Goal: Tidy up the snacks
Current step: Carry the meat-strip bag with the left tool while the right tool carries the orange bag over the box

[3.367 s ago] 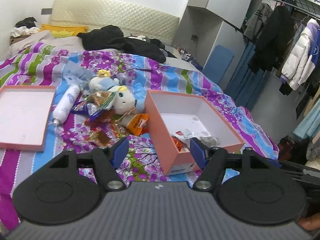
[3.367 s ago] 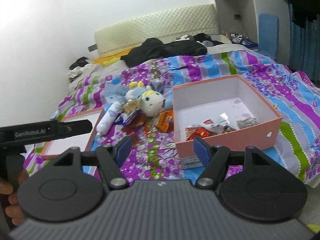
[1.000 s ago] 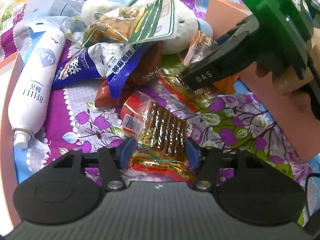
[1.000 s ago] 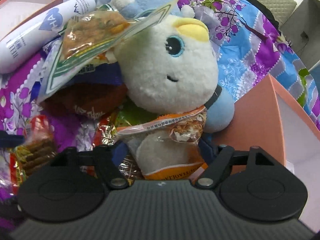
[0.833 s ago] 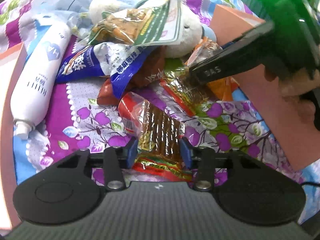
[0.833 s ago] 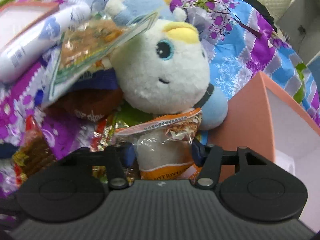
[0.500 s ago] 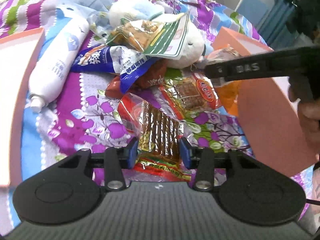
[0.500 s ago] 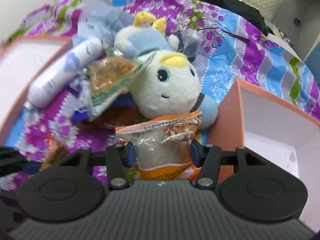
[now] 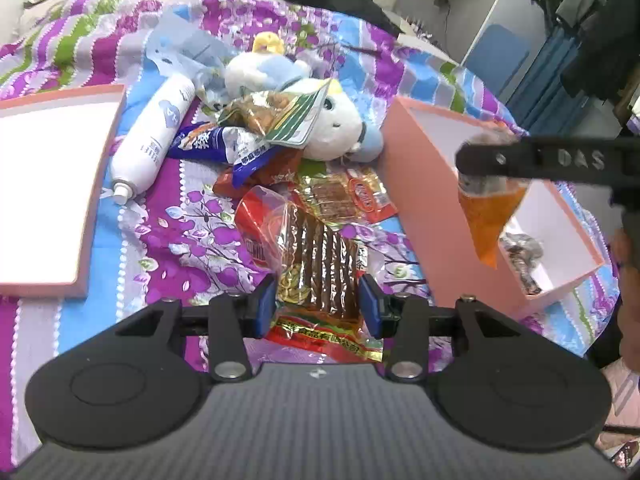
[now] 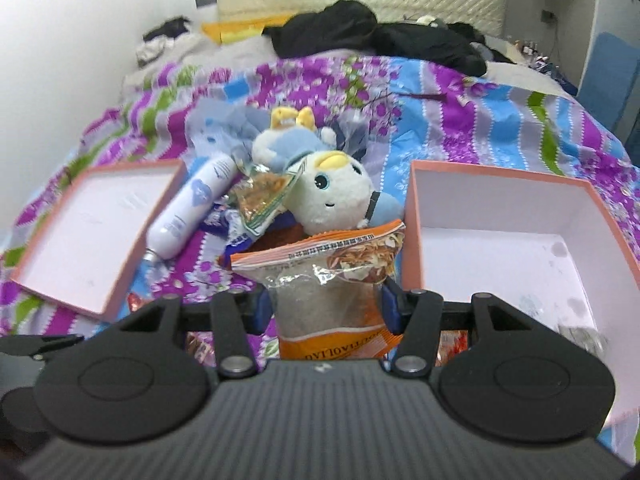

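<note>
Beside the pink box (image 9: 416, 200), two snack packets are gripped, one per gripper.

The right gripper (image 10: 325, 305) is pinched on an orange noodle-snack packet (image 10: 332, 280), which is held just left of the box's left wall and, in the left wrist view, hangs over its rim; its long axis runs along the fingers. The left gripper (image 9: 317, 307) is pressed onto a clear packet of brown strips (image 9: 316, 264), farther left of the box, low over the floral bedspread (image 9: 176, 240). The right gripper is judged nearer the box. Left of the box, about four more packets, one plush toy (image 9: 320, 124), one white bottle (image 9: 154, 138) and one box lid (image 9: 52, 184) are counted.
</note>
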Demonstrator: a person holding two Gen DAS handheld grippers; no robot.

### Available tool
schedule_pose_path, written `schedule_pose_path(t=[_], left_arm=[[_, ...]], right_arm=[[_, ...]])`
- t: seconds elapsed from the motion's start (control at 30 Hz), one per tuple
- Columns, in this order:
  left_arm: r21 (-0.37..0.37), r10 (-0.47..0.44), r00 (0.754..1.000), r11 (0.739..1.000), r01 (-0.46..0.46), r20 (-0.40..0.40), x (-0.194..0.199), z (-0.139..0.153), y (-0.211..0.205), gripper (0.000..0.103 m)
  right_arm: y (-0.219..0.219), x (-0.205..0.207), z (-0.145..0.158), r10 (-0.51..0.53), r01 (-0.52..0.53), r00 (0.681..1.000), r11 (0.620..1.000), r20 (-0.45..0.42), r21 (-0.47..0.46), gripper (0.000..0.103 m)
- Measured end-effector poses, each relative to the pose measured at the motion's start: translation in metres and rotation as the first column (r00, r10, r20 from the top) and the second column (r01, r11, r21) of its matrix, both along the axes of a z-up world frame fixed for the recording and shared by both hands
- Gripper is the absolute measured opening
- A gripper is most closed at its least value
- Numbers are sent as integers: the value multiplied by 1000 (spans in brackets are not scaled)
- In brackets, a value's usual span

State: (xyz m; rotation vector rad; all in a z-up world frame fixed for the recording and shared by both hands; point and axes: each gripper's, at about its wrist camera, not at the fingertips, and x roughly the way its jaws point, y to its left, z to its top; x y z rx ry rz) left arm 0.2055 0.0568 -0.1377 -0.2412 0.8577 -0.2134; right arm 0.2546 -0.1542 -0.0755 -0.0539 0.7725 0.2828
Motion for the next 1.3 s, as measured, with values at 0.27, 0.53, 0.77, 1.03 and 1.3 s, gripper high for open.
schedule_pose_path(t=[0.27,0.53,0.77,1.03,1.3], left_arm=[[-28,8,999,1000,-7,33,-46,29,-19,49],[-41,-12,998,999,14,61,-82,54,-41,49],[-84,-41,994,995,50,104,-95,85,-62,49],[-104,-120,985,986,133,122,-90,104,-96,49],[-113,-194,973,971,209,127,-61,108,-129,49]], right_arm=[[-30,-69,15,-41,39,999,996,31,75,55],[-61,-118,23,-110,103,993,988,52,117,55],[-90,-151,42,-167,152,981,979,102,137,55],[-123,-165,50,-251,232,960,960,120,155,55],[-151,-157,51,-304,285,942,948,144,142,55]])
